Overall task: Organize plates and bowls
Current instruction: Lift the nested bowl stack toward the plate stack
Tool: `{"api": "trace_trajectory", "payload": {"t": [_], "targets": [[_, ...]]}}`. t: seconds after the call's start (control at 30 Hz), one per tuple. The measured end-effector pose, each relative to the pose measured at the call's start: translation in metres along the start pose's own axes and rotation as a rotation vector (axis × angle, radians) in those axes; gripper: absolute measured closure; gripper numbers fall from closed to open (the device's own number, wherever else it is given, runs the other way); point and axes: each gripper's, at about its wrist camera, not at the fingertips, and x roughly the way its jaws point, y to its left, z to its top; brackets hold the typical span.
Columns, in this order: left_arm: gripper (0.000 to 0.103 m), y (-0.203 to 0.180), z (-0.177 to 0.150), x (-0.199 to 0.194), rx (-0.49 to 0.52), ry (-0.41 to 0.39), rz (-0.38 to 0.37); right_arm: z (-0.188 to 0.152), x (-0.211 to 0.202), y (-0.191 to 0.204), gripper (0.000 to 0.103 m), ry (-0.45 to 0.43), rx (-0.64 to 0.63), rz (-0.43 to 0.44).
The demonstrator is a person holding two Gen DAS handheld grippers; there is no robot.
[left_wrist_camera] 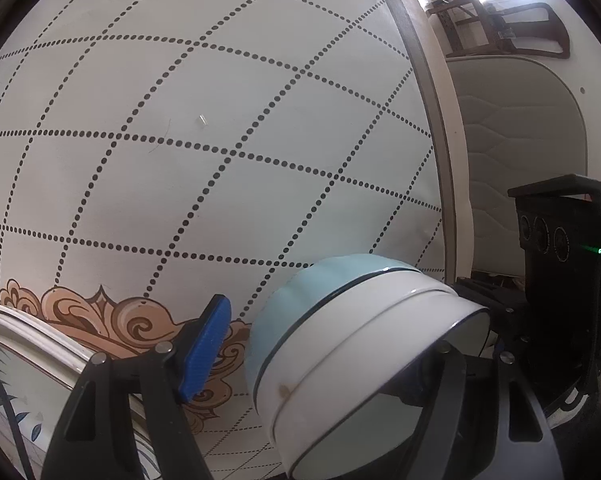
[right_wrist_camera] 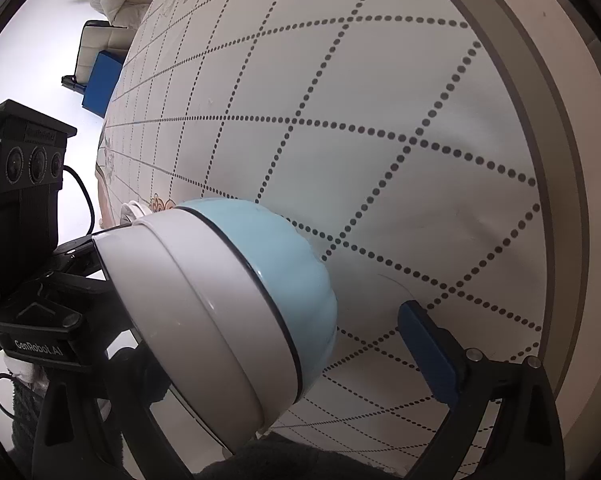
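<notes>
Blue-and-white bowl (left_wrist_camera: 340, 344) tilted, rim between both claws. Left gripper (left_wrist_camera: 320, 364) spread around rim; right gripper (right_wrist_camera: 280, 344) likewise spread, neither clamped. Patterned plate (left_wrist_camera: 28, 368) left.

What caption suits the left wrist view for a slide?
Nested stack of white and light-blue ceramic bowls between the open left gripper's fingers, above the dotted-grid white tablecloth.

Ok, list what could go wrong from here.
1. The bowls hang tilted over the table. The left gripper and right gripper both look open, each with one pad clear of the stack, so it may slip and drop.
2. Tilted like this, the nested bowls could slide apart.
3. The plate lies close to the left gripper; a swing might knock it.
</notes>
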Motion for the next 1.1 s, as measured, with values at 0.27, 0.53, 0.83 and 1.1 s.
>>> {"api": "trace_trajectory", "payload": {"t": [0.27, 0.53, 0.83, 1.1], "targets": [[0.036, -0.001, -0.001, 0.002, -0.003, 0.009, -0.045, 0.002, 0.011, 0.002, 0.029, 0.016, 0.011, 0.042], [0.040, 0.001, -0.001, 0.001, 0.000, 0.006, -0.052, 0.003, 0.020, 0.008, 0.038, 0.011, 0.010, 0.063], [0.050, 0.015, -0.008, -0.010, 0.006, 0.002, -0.052, -0.001, 0.014, 0.002, 0.044, -0.010, 0.008, 0.077], [0.054, 0.023, -0.011, -0.019, 0.014, -0.005, -0.046, 0.000, 0.007, -0.007, 0.047, -0.019, 0.005, 0.108]]}}
